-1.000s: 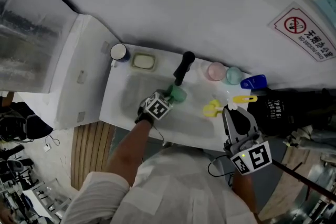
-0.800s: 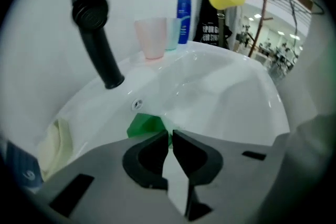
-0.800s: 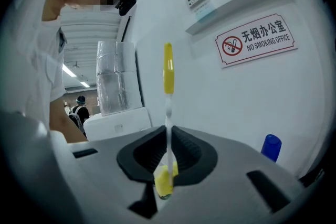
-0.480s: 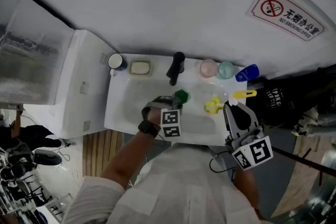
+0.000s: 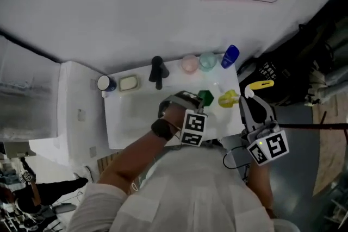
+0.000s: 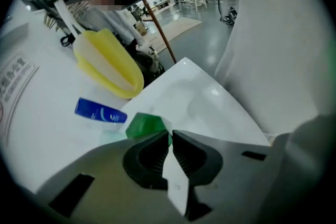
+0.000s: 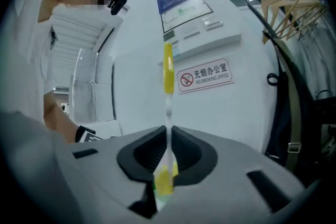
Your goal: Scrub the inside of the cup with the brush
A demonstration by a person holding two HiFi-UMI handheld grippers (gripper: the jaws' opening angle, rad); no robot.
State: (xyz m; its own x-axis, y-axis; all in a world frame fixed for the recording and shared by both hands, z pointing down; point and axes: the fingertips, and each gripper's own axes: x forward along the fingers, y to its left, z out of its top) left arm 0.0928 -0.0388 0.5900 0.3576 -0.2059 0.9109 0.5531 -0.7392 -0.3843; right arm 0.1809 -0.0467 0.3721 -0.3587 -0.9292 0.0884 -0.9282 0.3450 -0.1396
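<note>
Left tongs pinch the rim of the small green plastic cup, held over the white basin | right tongs clamp the handle of the slim yellow-and-white brush | cup likely light, stiff, wet-slick: a rim pinch may let it swivel

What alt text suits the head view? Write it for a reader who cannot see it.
Seen from above, a person at a white sink holds a green cup in the left gripper and a yellow brush in the right gripper. A yellow cup sits between the grippers, with a black faucet behind.
</note>
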